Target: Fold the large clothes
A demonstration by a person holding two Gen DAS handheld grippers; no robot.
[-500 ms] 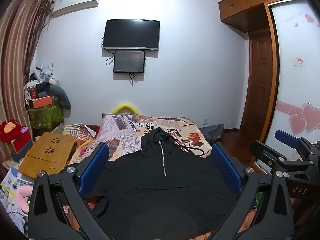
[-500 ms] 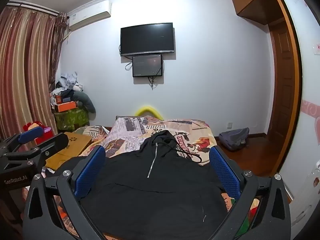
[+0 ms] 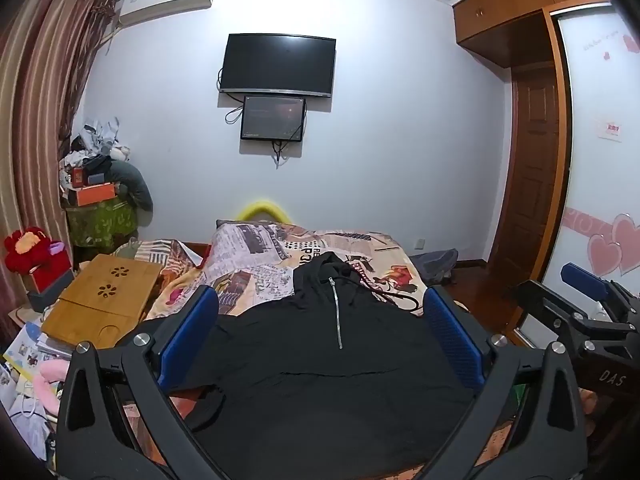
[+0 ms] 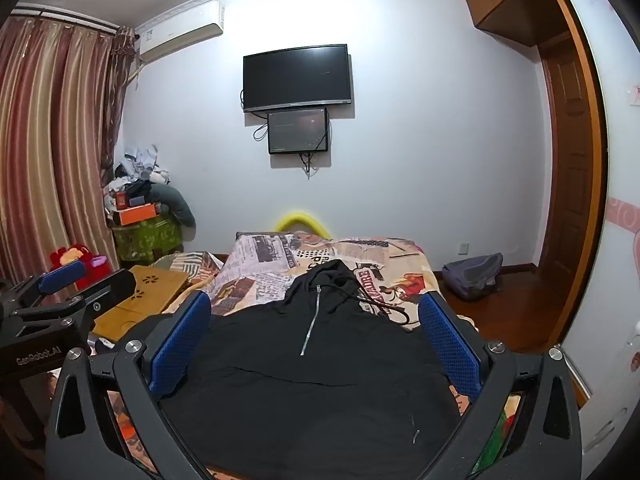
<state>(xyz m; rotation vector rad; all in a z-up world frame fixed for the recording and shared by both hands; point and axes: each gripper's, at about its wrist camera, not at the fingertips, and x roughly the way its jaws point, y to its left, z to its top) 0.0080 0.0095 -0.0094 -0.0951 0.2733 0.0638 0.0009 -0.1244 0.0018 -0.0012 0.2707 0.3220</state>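
Observation:
A black zip hoodie (image 3: 320,368) lies spread flat on the bed, hood toward the far wall, its silver zipper (image 3: 338,312) running down the chest. The same hoodie (image 4: 304,380) fills the lower middle of the right wrist view. My left gripper (image 3: 320,328) hovers over it, wide open, with nothing between its blue pads (image 3: 188,336). My right gripper (image 4: 314,328) is likewise open and empty above the garment. The right gripper (image 3: 584,312) also shows at the left view's right edge. The left gripper (image 4: 60,296) shows at the right view's left edge.
The bed carries a newspaper-print cover (image 3: 256,256). A bamboo lap table (image 3: 100,300) rests at the bed's left, with books and clutter beside it. A grey backpack (image 4: 474,276) lies on the wood floor at the right. A TV (image 3: 278,64) hangs on the far wall.

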